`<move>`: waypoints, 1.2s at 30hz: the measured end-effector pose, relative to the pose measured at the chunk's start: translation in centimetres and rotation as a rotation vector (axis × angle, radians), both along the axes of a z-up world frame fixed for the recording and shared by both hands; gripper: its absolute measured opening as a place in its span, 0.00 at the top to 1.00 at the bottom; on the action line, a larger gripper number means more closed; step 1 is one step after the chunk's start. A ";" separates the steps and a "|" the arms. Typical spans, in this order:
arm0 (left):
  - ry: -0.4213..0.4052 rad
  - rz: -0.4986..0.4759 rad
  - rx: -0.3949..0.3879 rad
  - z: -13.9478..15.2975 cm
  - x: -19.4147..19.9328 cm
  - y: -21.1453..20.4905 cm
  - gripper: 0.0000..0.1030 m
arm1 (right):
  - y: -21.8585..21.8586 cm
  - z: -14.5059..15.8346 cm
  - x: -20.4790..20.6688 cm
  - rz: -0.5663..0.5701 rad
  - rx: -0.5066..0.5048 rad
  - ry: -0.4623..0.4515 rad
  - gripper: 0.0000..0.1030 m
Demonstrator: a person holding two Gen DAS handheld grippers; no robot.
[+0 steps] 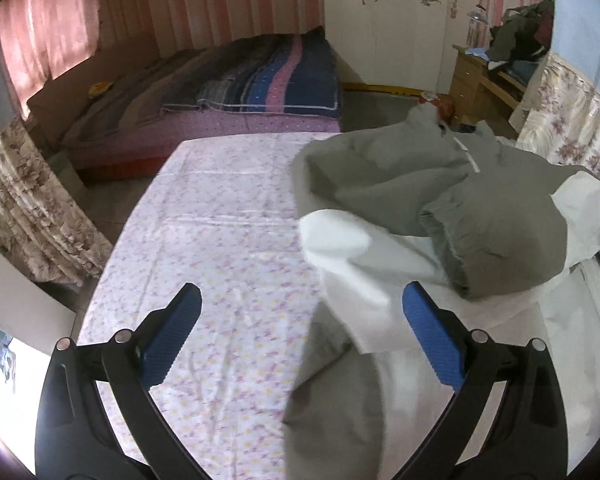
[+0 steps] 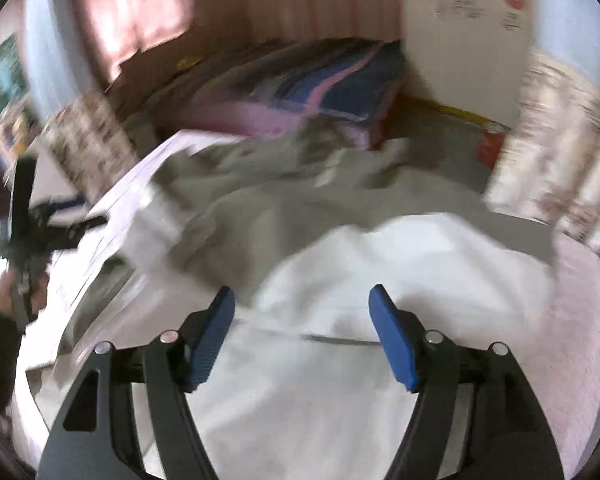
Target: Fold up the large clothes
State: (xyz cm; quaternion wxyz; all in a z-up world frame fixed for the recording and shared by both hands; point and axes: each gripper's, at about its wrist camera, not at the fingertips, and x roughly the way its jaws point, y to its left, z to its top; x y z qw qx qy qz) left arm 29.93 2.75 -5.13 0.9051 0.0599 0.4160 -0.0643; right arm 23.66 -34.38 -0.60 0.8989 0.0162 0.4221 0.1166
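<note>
Two grippers, and neither has hold of anything right now. Your left gripper (image 1: 300, 312) hangs over the counter (image 1: 220, 240) with its blue pads spread wide; the near grey-and-white edge of the jacket (image 1: 400, 208) lies under the gap between them, but the pads are not pressing it. Your right gripper (image 2: 302, 312) also stands apart, its pads clear of the white lining (image 2: 380, 264) beneath, with nothing between them. The blur across the right wrist view fits a hand in motion, so treat fine detail there as uncertain.

The jacket sits in a loose heap on the right half of the flowered sheet covering the counter, grey shell up in places, white lining turned out in others. One grey sleeve (image 1: 496, 236) is doubled over onto the body with its cuff facing you, and a white fold juts out to the left of it. That jumble is why both grippers are open and poised above: I judge that no clean fold can start until the garment is spread flat.

The left half of the counter is bare sheet, which gives you room to drag the jacket across and open it out. Your left hand (image 2: 20, 280) shows at the far left edge of the right wrist view, well apart from the right gripper, so the two can take opposite sides of the cloth.

Expect the fabric to slump and slide; pinch a hem or a shoulder seam rather than a loose bulge.
</note>
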 end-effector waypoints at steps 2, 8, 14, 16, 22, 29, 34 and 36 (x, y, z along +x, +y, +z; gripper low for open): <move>0.003 -0.023 -0.013 -0.1 0.2 -1.3 0.03 | -3.4 0.4 -0.2 -0.084 0.014 -0.020 0.32; 0.058 -0.143 -0.053 -1.5 2.0 -7.8 0.03 | -9.9 -0.1 -0.1 -0.241 0.021 -0.042 0.32; 0.191 -0.222 -0.107 -5.1 4.3 -12.7 0.19 | -12.0 -2.0 0.0 -0.279 0.012 -0.043 0.32; 0.246 -0.267 -0.142 -6.3 5.1 -14.0 0.44 | -12.7 -2.3 0.0 -0.290 0.028 -0.045 0.32; 0.155 -0.257 -0.228 -2.6 5.5 -12.9 0.71 | -12.9 -1.8 -0.9 -0.303 0.045 -0.083 0.32; -0.014 -0.179 -0.177 3.3 2.8 -5.8 0.71 | -10.1 -1.8 1.1 -0.263 0.011 -0.065 0.34; 0.134 -0.117 -0.118 -2.9 3.3 -2.1 0.70 | -6.2 -5.2 3.7 -0.192 -0.106 0.031 0.64; 0.168 -0.115 -0.110 -5.5 3.1 -1.9 0.69 | -5.3 -7.4 4.5 -0.181 -0.195 0.076 0.67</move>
